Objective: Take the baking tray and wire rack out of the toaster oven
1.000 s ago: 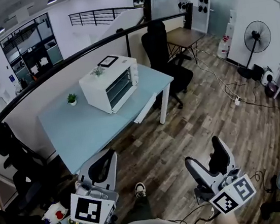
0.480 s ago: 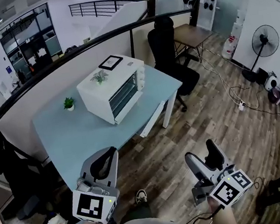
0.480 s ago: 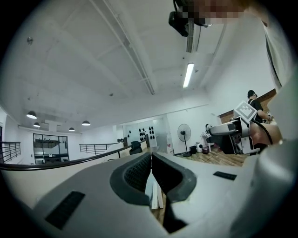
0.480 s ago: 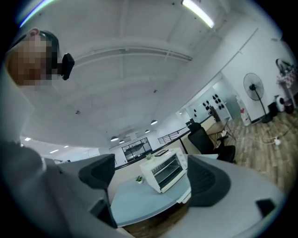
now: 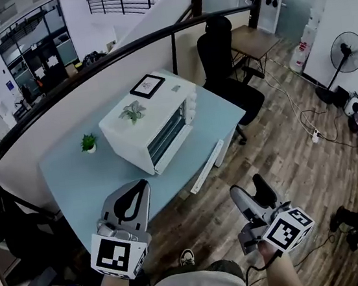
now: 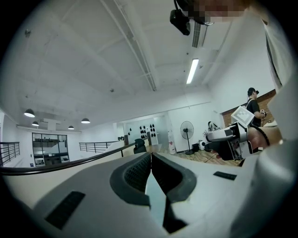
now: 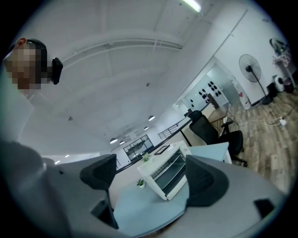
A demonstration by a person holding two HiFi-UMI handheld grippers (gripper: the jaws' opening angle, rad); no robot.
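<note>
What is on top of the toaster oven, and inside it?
On top of the toaster oven: a small plant and a black-framed picture. The door is closed; the tray and rack inside cannot be made out.

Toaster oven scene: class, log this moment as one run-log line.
stage: before reach | toaster oven: door shut, on table | left gripper: shut, empty | right gripper: open, empty | tray, rack: not visible

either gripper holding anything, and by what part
Nothing is held: the left gripper is shut on nothing, the right gripper is open and empty; the toaster oven sits beyond both.
</note>
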